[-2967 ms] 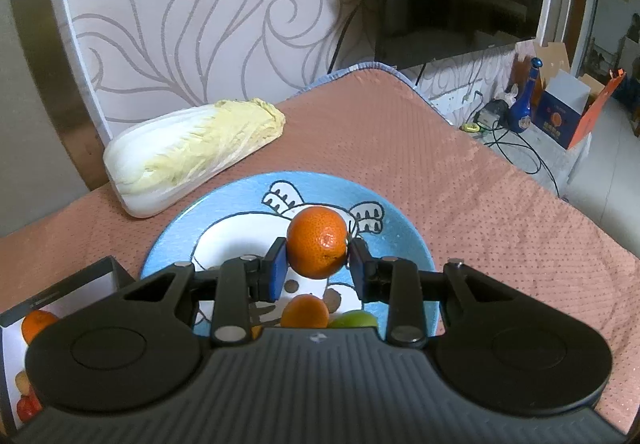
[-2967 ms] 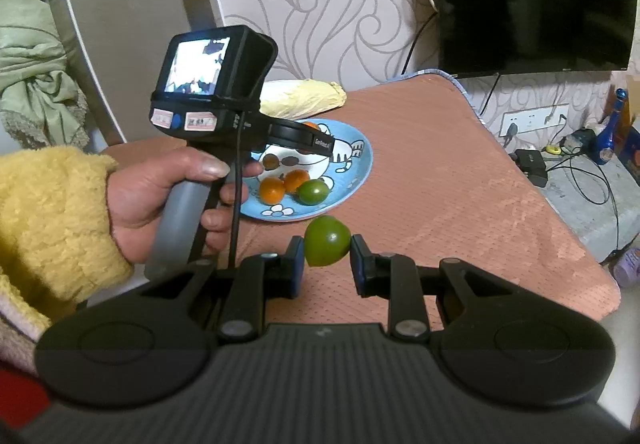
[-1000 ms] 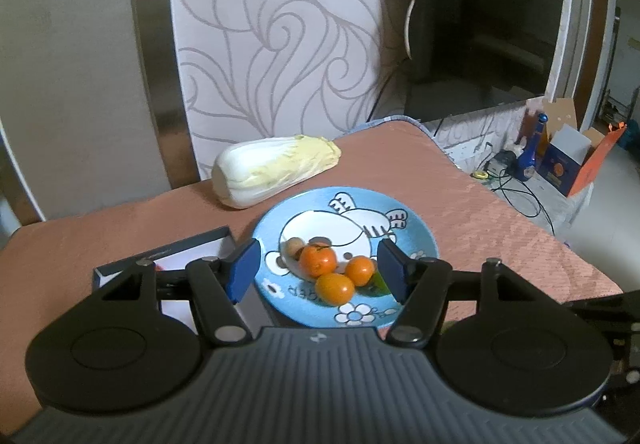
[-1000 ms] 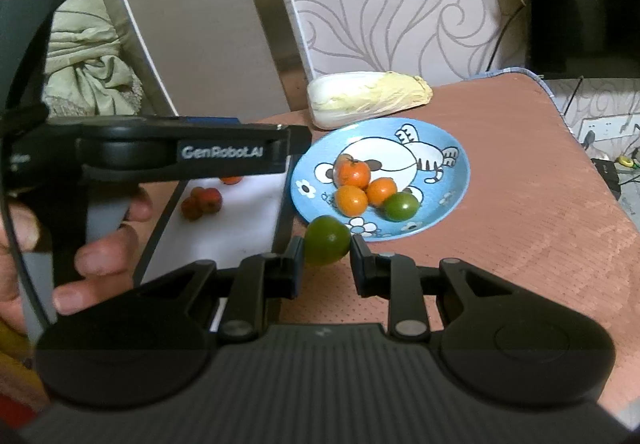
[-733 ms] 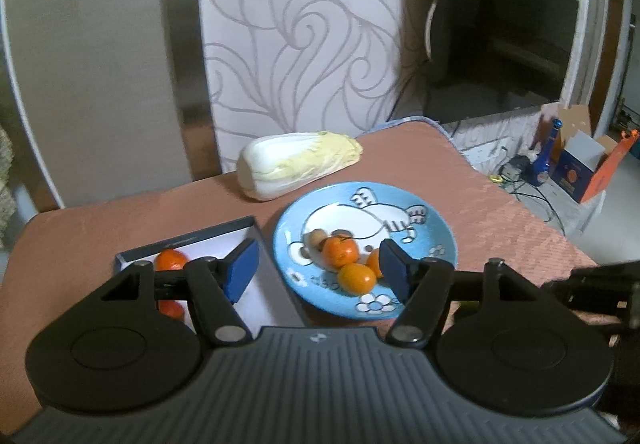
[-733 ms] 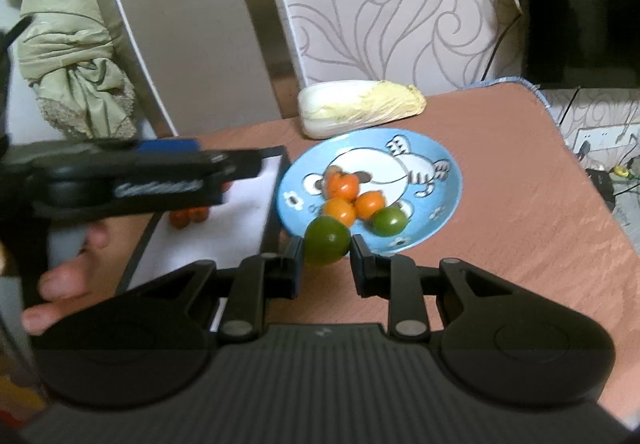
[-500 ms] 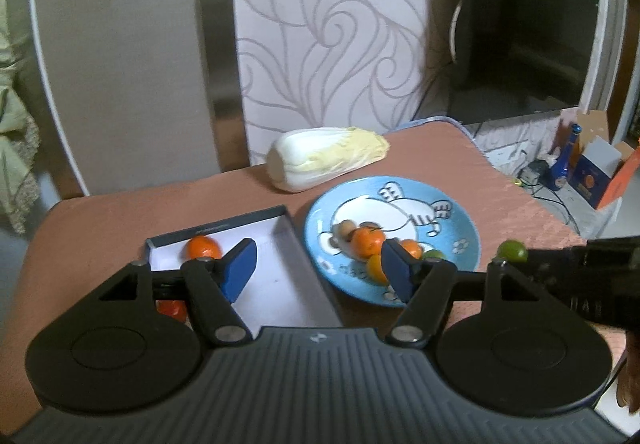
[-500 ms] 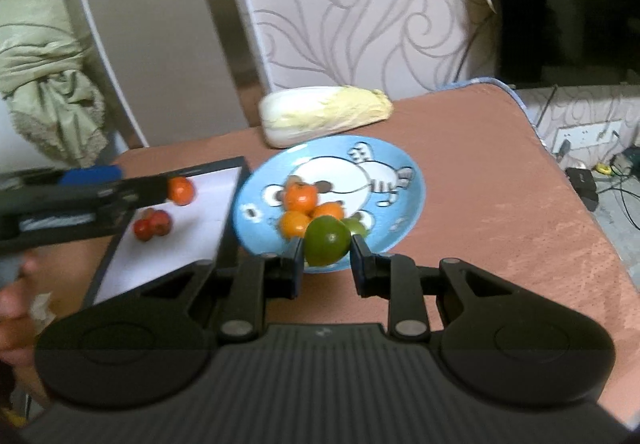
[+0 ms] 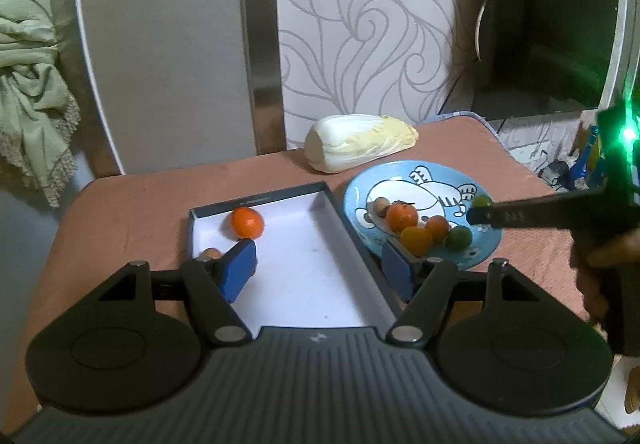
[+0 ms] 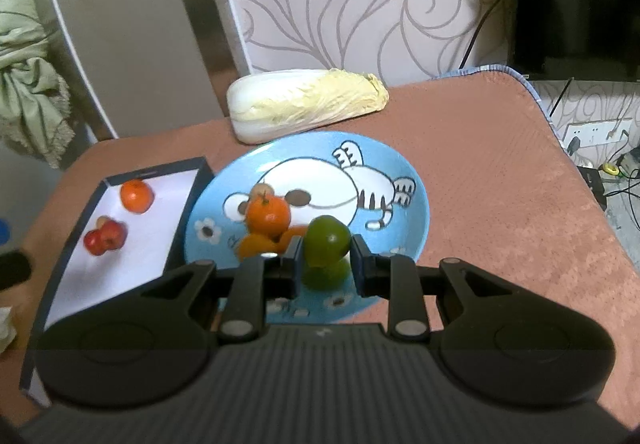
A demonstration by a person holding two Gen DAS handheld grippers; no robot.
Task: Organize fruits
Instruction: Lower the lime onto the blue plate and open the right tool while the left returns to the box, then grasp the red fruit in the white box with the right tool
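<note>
Across the brown tablecloth [image 10: 500, 172], several fruits already sit on the blue plate [image 10: 404, 168], others remain in the box [image 9: 304, 268], the right gripper [image 10: 326, 262] clamps a green fruit [image 10: 326, 240] above the plate, and the left gripper [image 9: 320, 268] is spread wide, holding nothing.

The left gripper [image 9: 316, 268] is pointing downward, its jaws having just been opening, with nothing between its blue pads [image 9: 240, 268]. The right gripper [image 10: 325, 258] is tilting down, clamping a green fruit [image 10: 326, 240]. A hand [image 9: 600, 268] is gripping its handle.
</note>
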